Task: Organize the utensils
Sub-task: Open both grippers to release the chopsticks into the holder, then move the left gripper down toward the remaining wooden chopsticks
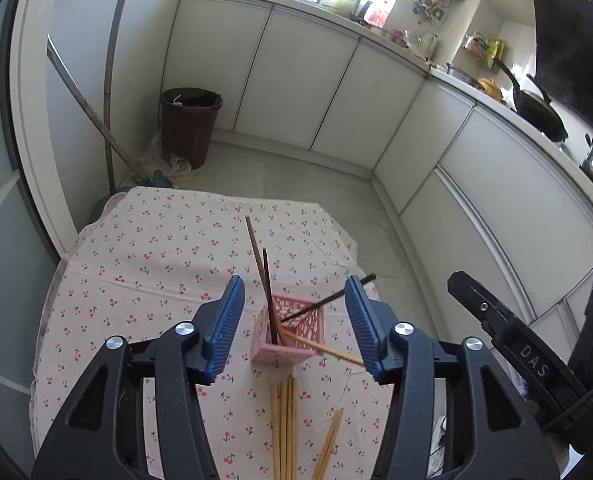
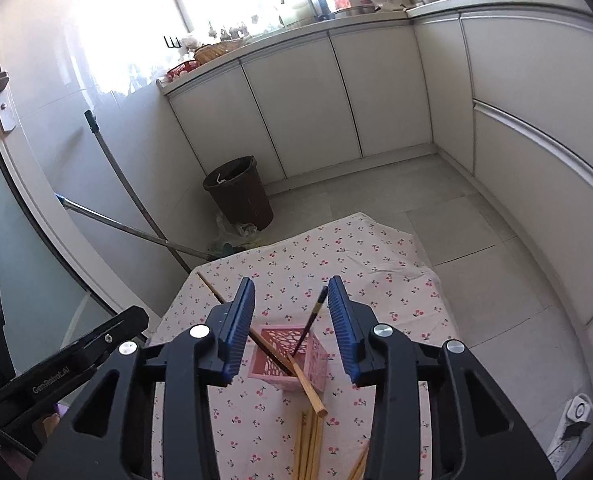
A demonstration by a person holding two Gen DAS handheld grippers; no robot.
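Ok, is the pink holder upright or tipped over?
Upright. The pink holder stands on its base on the tablecloth, open top up, with chopsticks leaning out of it.

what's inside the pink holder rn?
The pink holder has two dark chopsticks and two wooden chopsticks leaning out of it. Its walls hide their lower ends and the bottom.

Cherry-print tablecloth point(image 1: 144, 280) over table. Dark brown waste bin point(image 1: 190, 126) on floor by white cabinets point(image 1: 304, 80). Mop handle point(image 2: 136, 196) against wall. Black wok point(image 1: 536, 108) on counter.
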